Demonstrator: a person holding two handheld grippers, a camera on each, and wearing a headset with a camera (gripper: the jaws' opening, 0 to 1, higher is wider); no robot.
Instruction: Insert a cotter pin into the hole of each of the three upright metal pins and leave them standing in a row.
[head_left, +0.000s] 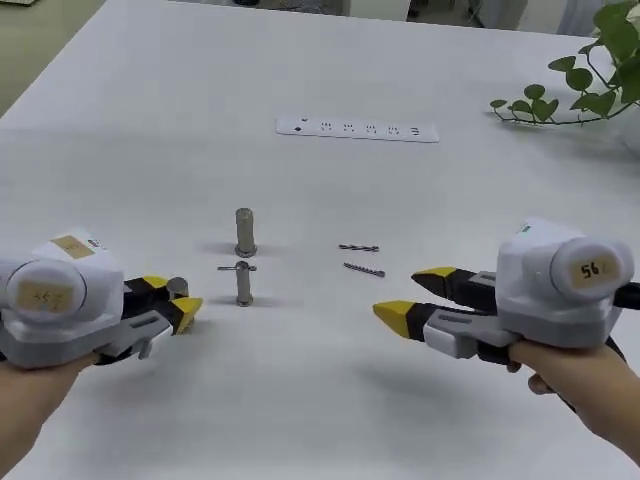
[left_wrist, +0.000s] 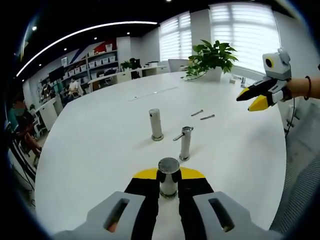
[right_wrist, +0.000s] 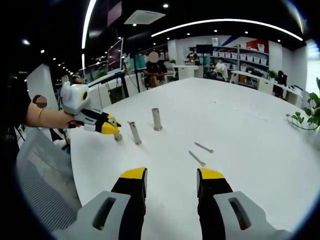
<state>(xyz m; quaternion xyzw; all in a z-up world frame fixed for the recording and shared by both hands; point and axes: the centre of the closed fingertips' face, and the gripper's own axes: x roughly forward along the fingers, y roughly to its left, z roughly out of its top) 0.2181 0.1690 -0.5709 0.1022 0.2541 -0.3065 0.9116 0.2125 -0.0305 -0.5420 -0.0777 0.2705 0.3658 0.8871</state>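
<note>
Progress, we judge, one of three: middle pin (head_left: 243, 283) cottered, two cotter pins (head_left: 358, 247) loose; left gripper (left_wrist: 169, 175) fingers clamp near pin (left_wrist: 169, 166), right gripper (right_wrist: 172, 174) fingers apart.

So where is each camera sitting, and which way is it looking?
Head view: on the person's head, looking forward and down at the table; the left hand, right hand, left gripper and right gripper show.
Left gripper view: on the left gripper, looking along its jaws, shut on the nearest pin, toward a plant; the right gripper and hand show at right.
Right gripper view: on the right gripper, looking between its open jaws; the left gripper and hand show at left.
Shared: all three see the middle pin, a cotter pin through it.
</note>
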